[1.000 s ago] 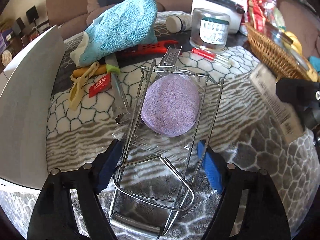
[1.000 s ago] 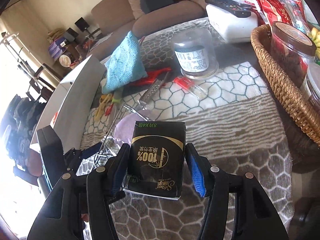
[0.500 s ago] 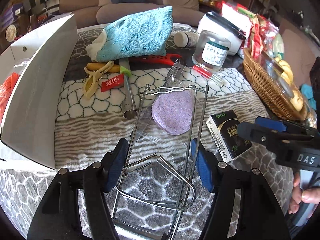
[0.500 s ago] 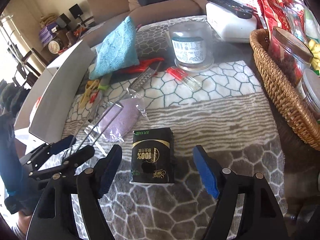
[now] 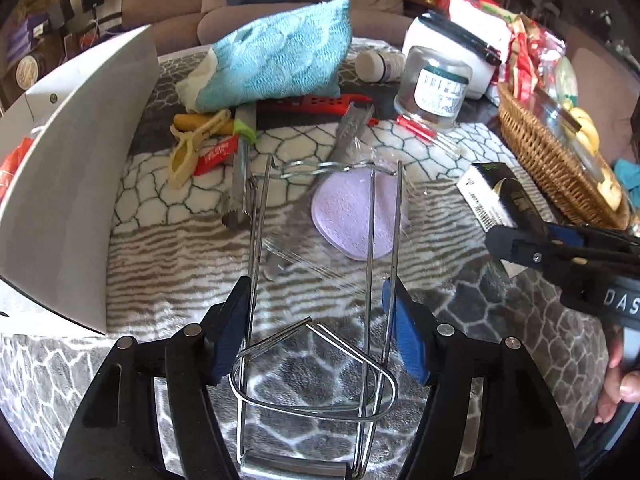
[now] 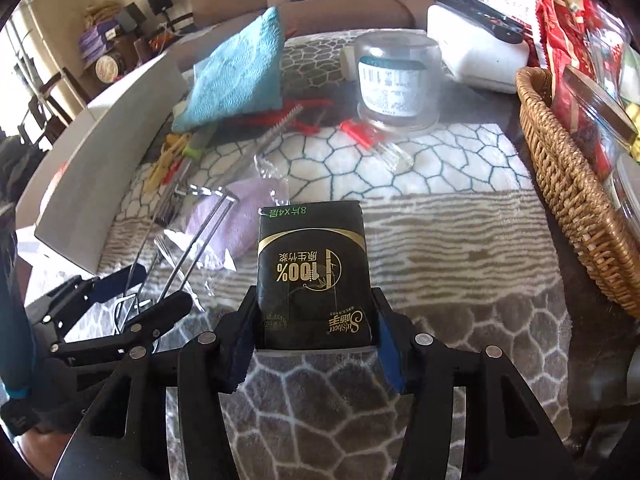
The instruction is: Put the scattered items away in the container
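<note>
Your right gripper [image 6: 316,332] has just closed its jaws on the black tissue pack [image 6: 314,272]. Your left gripper [image 5: 316,332] clamps the wire rack [image 5: 320,264], left of that pack, with the white container [image 5: 76,208] further left.

One wire rack [image 5: 320,264], one tissue pack [image 6: 314,276], one purple pad [image 5: 352,216], one teal cloth [image 5: 276,56], one wicker basket [image 5: 548,160], one glass jar [image 5: 436,84].

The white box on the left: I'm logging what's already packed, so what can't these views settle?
- White box interior: both views, its own wall hides it; only a red scrap shows.
- Wire rack near end: left wrist view, cut off by the bottom edge.
- Tissue pack base: right wrist view, hidden behind the right tool.
</note>
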Demonstrator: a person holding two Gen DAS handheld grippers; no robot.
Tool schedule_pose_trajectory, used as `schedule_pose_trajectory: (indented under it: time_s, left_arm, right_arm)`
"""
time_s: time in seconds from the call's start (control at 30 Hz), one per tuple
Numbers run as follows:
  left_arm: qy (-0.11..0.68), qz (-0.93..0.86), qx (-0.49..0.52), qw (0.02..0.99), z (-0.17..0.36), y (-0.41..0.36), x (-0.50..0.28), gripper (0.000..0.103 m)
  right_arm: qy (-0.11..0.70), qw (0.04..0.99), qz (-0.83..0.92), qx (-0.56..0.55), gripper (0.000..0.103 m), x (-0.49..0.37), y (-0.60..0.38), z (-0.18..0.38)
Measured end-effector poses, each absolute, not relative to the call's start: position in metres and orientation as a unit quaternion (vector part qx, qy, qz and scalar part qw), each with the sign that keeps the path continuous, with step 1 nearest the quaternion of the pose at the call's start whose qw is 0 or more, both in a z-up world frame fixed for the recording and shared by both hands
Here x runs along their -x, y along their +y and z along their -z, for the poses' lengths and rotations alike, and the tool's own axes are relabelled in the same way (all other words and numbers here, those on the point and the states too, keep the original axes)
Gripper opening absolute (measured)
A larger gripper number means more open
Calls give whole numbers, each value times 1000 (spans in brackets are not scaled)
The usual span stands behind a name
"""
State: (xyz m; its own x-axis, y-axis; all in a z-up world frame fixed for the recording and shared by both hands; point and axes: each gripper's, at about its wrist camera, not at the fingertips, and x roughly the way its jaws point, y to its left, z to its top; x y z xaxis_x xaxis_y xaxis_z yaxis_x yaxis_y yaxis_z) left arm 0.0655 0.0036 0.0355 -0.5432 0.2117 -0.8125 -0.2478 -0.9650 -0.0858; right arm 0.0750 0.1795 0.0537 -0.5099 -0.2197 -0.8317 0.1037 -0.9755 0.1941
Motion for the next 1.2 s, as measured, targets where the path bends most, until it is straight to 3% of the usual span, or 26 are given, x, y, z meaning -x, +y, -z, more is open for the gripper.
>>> schedule_pose_trajectory:
  time_s: [0.23, 0.27, 0.33, 0.37, 0.57, 0.87, 0.97, 1.0, 1.13, 1.2]
  left_arm:
    - [59, -898, 431, 59, -50, -15, -57, 55]
    - [62, -895, 440, 49, -46, -17, -56, 60]
    - [53, -894, 445, 31, -41, -22, -59, 84]
    - [46, -897, 440, 29, -41, -24, -63, 87]
    - [34, -909, 396, 125, -63, 8, -80, 96]
    - [212, -825, 462, 247, -31, 108, -17, 98]
    - [247, -808, 472, 252, -18, 117, -2, 91]
    - [253, -805, 473, 254, -16, 117, 1, 77]
    - [199, -814, 484, 252, -18, 107, 10, 52]
    - [163, -821, 485, 252, -23, 100, 10, 46]
  right_arm:
    - [-92, 94, 871, -474, 54, -73, 192, -68]
    - [-94, 93, 869, -477, 54, -73, 193, -67]
    - [-101, 95, 867, -479, 54, -73, 195, -66]
    - [-103, 96, 867, -478, 54, -73, 196, -67]
    - [-123, 98, 870, -467, 54, -75, 208, -77]
    - [-169, 102, 866, -459, 54, -77, 234, -82]
    - [-175, 101, 865, -460, 54, -75, 241, -81]
    - [-176, 101, 864, -460, 54, -74, 243, -81]
    - [-176, 99, 862, -465, 54, -70, 247, -79]
    - [-172, 100, 861, -469, 54, -69, 246, -77]
